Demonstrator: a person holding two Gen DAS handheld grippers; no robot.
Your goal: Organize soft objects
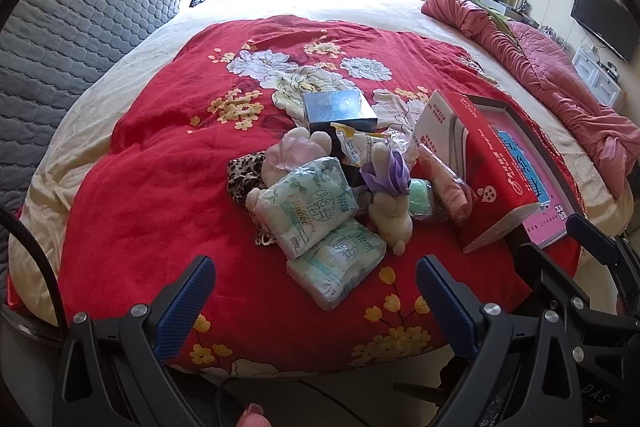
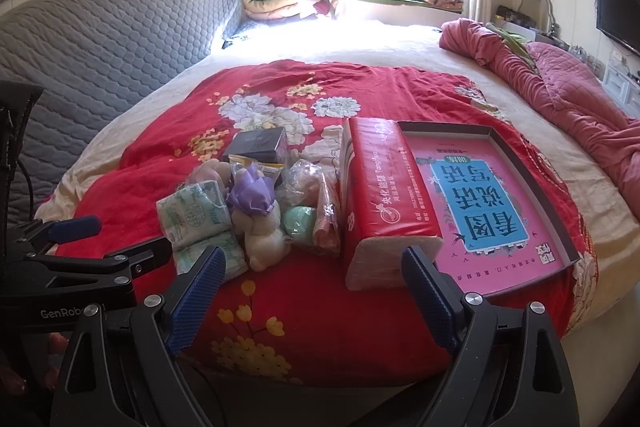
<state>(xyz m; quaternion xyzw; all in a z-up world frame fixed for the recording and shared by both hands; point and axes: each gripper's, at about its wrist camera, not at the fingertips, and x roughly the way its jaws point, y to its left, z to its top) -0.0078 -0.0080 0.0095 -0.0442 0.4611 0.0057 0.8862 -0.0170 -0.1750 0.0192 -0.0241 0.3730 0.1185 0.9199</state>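
Note:
A heap of soft things lies on the red flowered quilt [image 1: 160,187]. It holds two pale green tissue packs [image 1: 308,207] [image 2: 196,215], a cream plush rabbit with a purple bow [image 1: 390,203] [image 2: 260,227], a green round object [image 1: 420,201] [image 2: 300,221], a leopard-print cloth [image 1: 244,177], a pink item in clear wrap [image 1: 444,183] [image 2: 326,223] and a dark box [image 1: 340,109] [image 2: 260,145]. A big red tissue pack [image 1: 480,171] [image 2: 384,195] leans on a shallow pink-bottomed box [image 1: 532,163] [image 2: 488,195]. My left gripper [image 1: 316,301] is open short of the packs. My right gripper [image 2: 314,289] is open before the red pack.
The quilt covers a large bed with a grey quilted headboard [image 1: 80,27] at the left. A crumpled pink blanket [image 1: 540,67] [image 2: 560,99] lies along the right side. Folded bedding [image 2: 276,3] is stacked by the window. A television [image 1: 604,19] stands at the far right.

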